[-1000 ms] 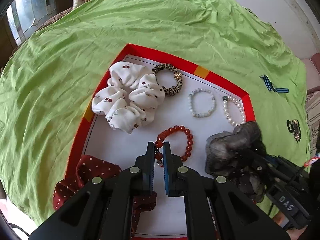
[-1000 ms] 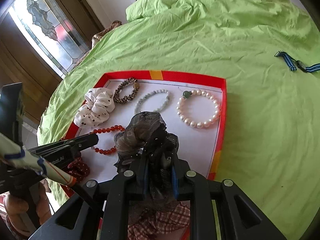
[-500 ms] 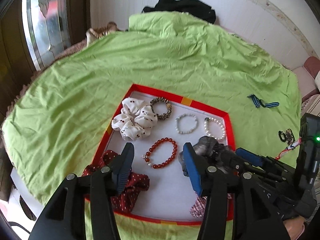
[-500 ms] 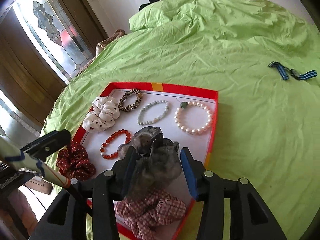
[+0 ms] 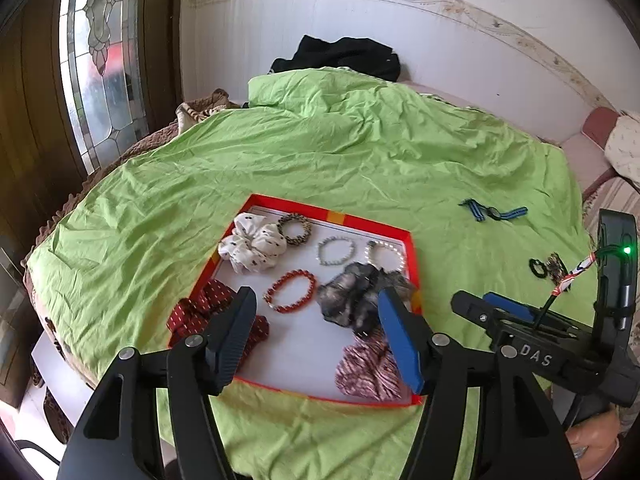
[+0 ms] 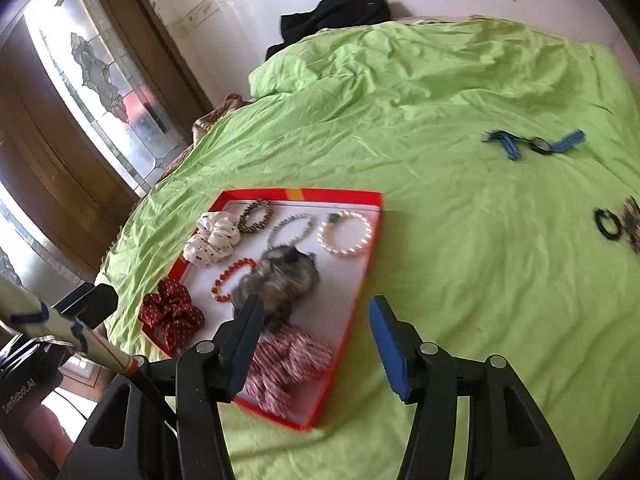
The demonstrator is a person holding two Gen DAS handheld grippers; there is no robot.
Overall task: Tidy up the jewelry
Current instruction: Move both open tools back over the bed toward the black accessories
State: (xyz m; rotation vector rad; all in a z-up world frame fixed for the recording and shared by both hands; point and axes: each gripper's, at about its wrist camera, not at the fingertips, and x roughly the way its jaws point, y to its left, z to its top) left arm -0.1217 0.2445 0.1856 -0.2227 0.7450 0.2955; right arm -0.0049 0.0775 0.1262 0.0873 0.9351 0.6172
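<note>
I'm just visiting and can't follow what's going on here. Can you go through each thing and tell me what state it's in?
Left gripper: open, empty, above the tray.
Right gripper: open, empty.
Tray: on the green sheet, holding jewelry.
Grey scrunchie: lying loose in the tray.
Red bracelet: flat in the tray.
Pearl bracelet: flat in the tray.
Blue strap: on the sheet, outside the tray.
</note>
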